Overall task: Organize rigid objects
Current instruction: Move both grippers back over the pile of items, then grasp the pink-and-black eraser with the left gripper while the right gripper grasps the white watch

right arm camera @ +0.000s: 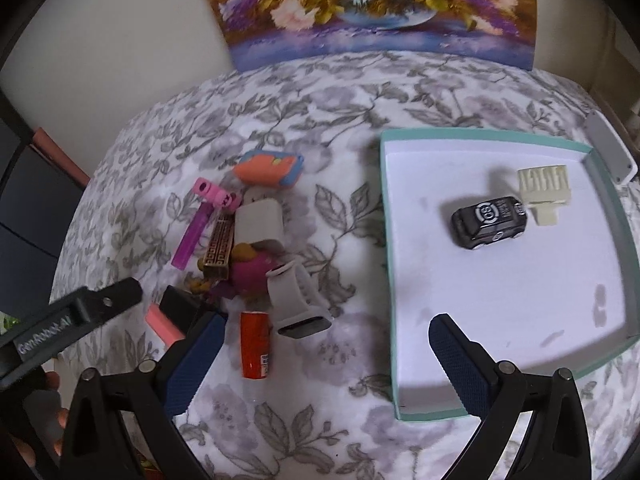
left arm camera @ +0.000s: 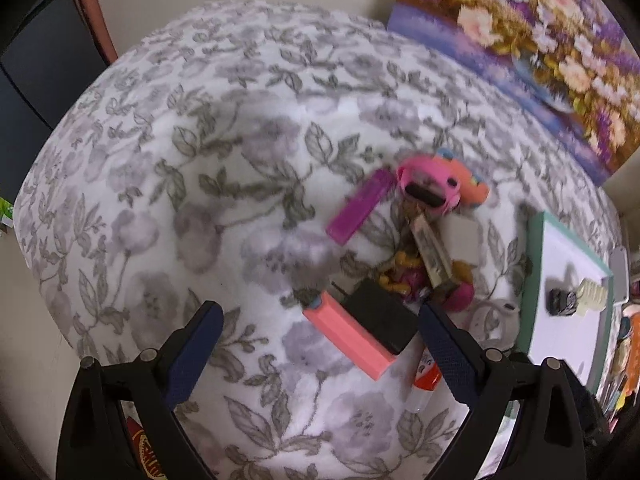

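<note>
Both grippers' jaws wide open, empty; toy car (right arm camera: pixel 489 222) w/ cream comb (right arm camera: pixel 543 192) inside teal tray (right arm camera: pixel 390 280); clutter pile left of tray.

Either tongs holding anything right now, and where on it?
Nothing held. Left tongs are open above the pink block; right tongs are open beside the tray.

Bare cloth (right arm camera: pixel 352 92) lies open between the cluttered toy pile (right arm camera: pixel 256 256) and the tray (right arm camera: pixel 390 280), whose front half is free.
</note>
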The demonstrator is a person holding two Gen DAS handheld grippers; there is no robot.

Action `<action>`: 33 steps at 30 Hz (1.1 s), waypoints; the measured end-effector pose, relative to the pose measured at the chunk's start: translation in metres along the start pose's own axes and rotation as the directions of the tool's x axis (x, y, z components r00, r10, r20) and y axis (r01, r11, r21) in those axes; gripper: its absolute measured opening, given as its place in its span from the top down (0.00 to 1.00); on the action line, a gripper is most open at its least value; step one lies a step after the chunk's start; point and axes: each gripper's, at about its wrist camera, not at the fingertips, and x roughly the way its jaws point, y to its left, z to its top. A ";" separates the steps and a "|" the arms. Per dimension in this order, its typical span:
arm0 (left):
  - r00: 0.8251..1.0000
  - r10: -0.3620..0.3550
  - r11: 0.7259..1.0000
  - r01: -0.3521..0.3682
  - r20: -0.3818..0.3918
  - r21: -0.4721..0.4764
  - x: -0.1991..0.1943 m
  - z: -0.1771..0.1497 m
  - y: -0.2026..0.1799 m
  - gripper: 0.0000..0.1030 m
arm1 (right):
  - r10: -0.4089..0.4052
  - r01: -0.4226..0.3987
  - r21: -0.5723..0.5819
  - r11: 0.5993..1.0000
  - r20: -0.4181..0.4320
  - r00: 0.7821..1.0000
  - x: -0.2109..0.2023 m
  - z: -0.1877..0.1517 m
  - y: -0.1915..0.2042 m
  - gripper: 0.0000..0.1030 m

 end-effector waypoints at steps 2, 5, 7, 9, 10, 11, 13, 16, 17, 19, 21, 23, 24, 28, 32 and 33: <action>1.000 -0.007 1.000 0.008 -0.027 0.010 0.006 -0.002 -0.001 0.05 | 0.000 0.000 0.003 1.000 -0.011 1.000 0.005 0.000 0.000 0.00; 0.999 -0.020 0.999 0.022 -0.042 0.049 0.008 -0.003 -0.004 0.05 | 0.004 -0.004 0.010 1.000 -0.024 1.000 0.008 0.000 -0.001 0.00; 0.999 -0.032 0.992 0.037 -0.041 0.117 0.008 -0.007 -0.010 0.05 | 0.006 -0.006 0.010 1.000 -0.027 1.000 0.008 -0.001 -0.002 0.00; 0.999 -0.024 0.986 0.031 -0.047 0.164 0.011 -0.010 -0.010 0.05 | 0.007 -0.007 0.007 1.000 -0.029 1.000 0.008 -0.001 -0.002 0.00; 0.998 -0.027 0.984 0.036 -0.055 0.175 0.013 -0.012 -0.009 0.05 | 0.005 -0.005 0.006 1.000 -0.030 1.000 0.007 -0.001 -0.003 0.00; 0.997 -0.038 0.983 0.048 -0.062 0.180 0.015 -0.013 -0.006 0.05 | 0.005 -0.005 0.007 1.000 -0.031 1.000 0.007 -0.001 -0.004 0.00; 0.996 -0.057 0.981 0.069 -0.073 0.180 0.018 -0.014 -0.001 0.05 | 0.009 -0.009 0.010 1.000 -0.032 0.999 0.007 0.000 -0.004 0.00; 0.992 -0.085 0.977 0.101 -0.089 0.187 0.022 -0.016 0.006 0.05 | 0.012 -0.012 -0.001 1.000 -0.036 0.999 0.008 0.000 -0.002 0.00; 0.991 -0.095 0.976 0.111 -0.090 0.189 0.023 -0.017 0.008 0.05 | 0.014 -0.014 -0.006 1.000 -0.036 0.999 0.008 0.000 -0.001 0.00; 0.991 -0.102 0.973 0.118 -0.091 0.197 0.024 -0.017 0.010 0.05 | 0.018 -0.018 -0.014 1.000 -0.028 0.999 0.008 0.001 0.001 0.00; 0.990 -0.104 0.966 0.122 -0.091 0.227 0.025 -0.018 0.009 0.05 | 0.021 -0.021 -0.023 1.000 -0.014 1.000 0.007 0.002 0.003 0.02; 0.990 -0.106 0.955 0.126 -0.090 0.267 0.029 -0.021 0.007 0.05 | 0.028 -0.028 -0.029 0.999 -0.009 1.000 0.008 0.004 0.004 0.09; 0.990 -0.105 0.946 0.127 -0.091 0.297 0.031 -0.022 0.005 0.05 | 0.032 -0.032 -0.031 0.999 -0.011 0.999 0.010 0.005 0.004 0.11; 0.992 -0.090 0.915 0.118 -0.090 0.386 0.042 -0.028 -0.006 0.05 | 0.053 -0.053 -0.032 0.998 -0.028 0.998 0.017 0.007 0.005 0.21; 0.995 -0.075 0.894 0.096 -0.065 0.437 0.050 -0.026 -0.010 0.05 | 0.061 -0.063 -0.041 0.997 -0.040 0.997 0.024 0.010 0.007 0.27; 0.995 -0.083 0.891 0.100 -0.059 0.443 0.050 -0.025 -0.009 0.05 | 0.061 -0.063 -0.044 0.997 -0.043 0.997 0.026 0.011 0.008 0.29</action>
